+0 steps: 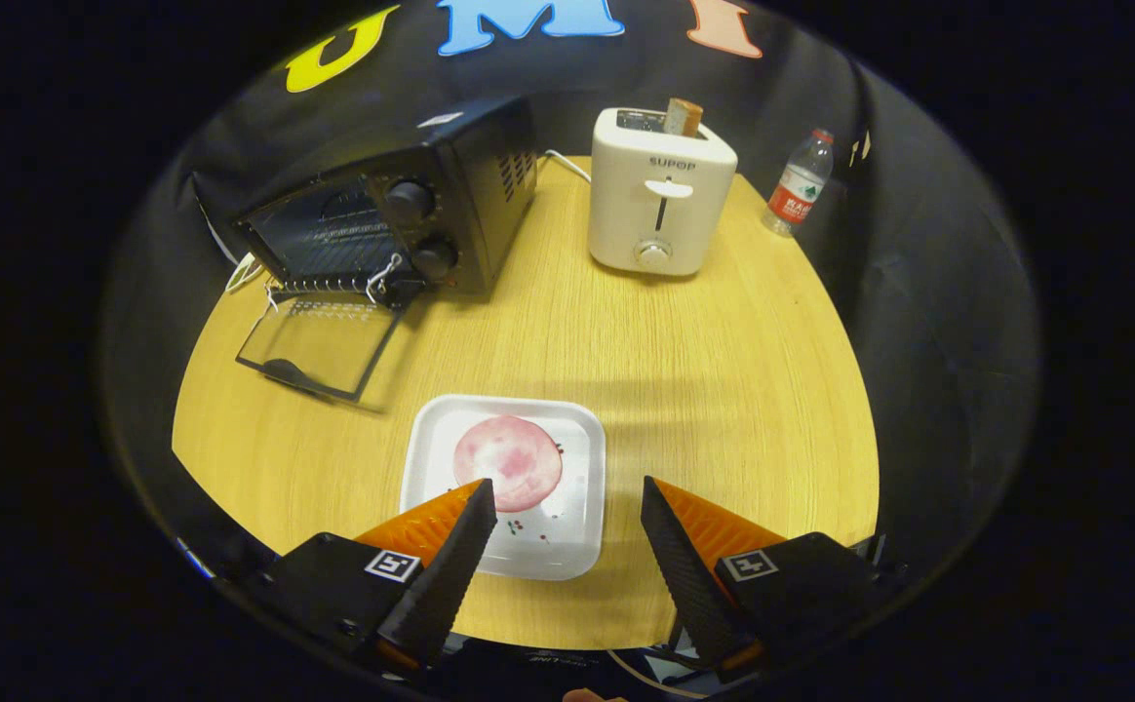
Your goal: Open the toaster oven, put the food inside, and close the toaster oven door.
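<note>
A black toaster oven (411,210) stands at the back left of the round wooden table, its glass door (319,343) folded down flat onto the tabletop. A round pink slice of food (508,462) lies on a white square plate (567,531) just ahead of my fingers. My gripper (567,487) hovers above the plate's near side, open, with nothing between the fingers. The left fingertip overlaps the slice's near edge in the view.
A white pop-up toaster (660,190) with a slice of bread (683,117) sticking out stands at the back centre. A plastic water bottle (800,183) is at the back right by the table's edge. A white cord (566,164) runs between oven and toaster.
</note>
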Available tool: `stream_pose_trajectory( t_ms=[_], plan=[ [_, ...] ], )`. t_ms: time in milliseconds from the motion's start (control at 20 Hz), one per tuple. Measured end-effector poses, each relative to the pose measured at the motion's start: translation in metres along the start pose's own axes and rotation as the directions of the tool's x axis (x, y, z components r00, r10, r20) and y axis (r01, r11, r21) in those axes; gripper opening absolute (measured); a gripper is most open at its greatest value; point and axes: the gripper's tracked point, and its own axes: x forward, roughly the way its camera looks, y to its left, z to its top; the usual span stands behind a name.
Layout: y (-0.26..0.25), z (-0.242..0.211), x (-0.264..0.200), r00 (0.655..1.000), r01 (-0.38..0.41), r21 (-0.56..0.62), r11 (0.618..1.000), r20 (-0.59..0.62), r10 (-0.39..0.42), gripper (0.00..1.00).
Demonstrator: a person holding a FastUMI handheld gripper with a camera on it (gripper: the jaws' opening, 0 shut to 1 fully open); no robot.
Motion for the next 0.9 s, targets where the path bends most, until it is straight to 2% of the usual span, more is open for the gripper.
stream_pose_trajectory(
  t_ms=[250,450,700,900],
  plan=[
    [-0.010,-0.018,0.029,0.996,-0.031,-0.073,0.997,-0.086,0.024,0.96],
    [-0.003,-0.026,0.041,0.988,-0.079,-0.057,0.995,-0.135,0.070,0.95],
    [-0.007,-0.032,0.052,0.981,-0.083,-0.042,0.996,-0.176,0.075,0.63],
    [-0.006,-0.035,0.050,0.967,-0.102,0.016,0.995,-0.231,0.103,0.35]
  ],
)
